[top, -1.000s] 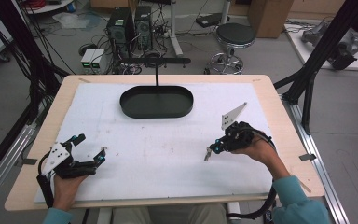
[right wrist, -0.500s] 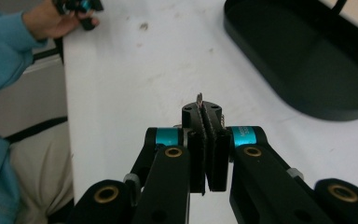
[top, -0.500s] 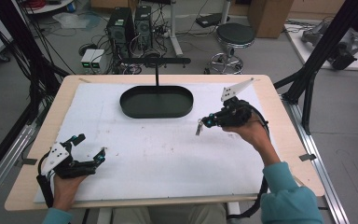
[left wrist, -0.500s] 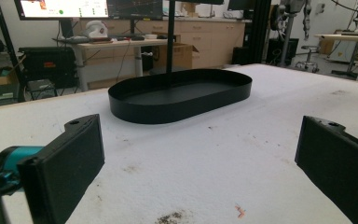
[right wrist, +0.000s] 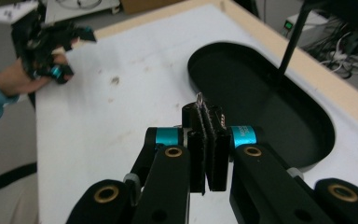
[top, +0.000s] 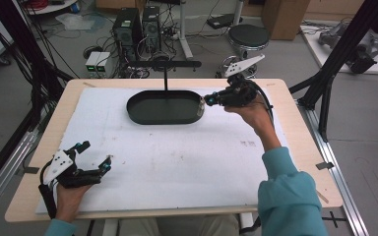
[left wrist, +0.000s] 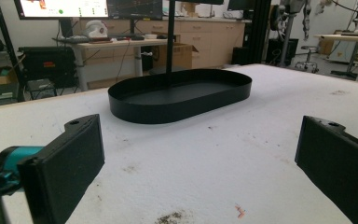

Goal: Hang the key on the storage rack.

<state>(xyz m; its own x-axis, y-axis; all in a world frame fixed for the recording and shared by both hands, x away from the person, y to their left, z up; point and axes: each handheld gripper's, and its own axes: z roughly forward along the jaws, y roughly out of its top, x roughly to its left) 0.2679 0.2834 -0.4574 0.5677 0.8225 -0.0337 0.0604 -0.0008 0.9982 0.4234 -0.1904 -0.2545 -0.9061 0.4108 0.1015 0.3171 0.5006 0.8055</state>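
Note:
A black oval tray (top: 162,120) sits at the far middle of the white mat, and a thin black post (top: 165,81) with a crossbar rises from it. My right gripper (top: 202,102) hovers at the tray's right end, pointing left over its rim. It is shut on a small thin silvery piece (right wrist: 199,98) that pokes out past the pads, above the tray rim (right wrist: 317,154). My left gripper (top: 96,154) rests on the mat at the near left, open and holding nothing. In the left gripper view its jaws (left wrist: 198,168) stand wide apart, facing the tray (left wrist: 182,112).
The white mat (top: 177,162) covers most of the wooden table (top: 295,123). A stool (top: 248,37), computer towers (top: 133,24) and cables stand on the floor behind the far edge. Black frame struts (top: 325,83) rise at both sides.
The right hand has lifted and travelled away from the person and leftward, from the mat's right middle to the tray's right end. The left hand has stayed put.

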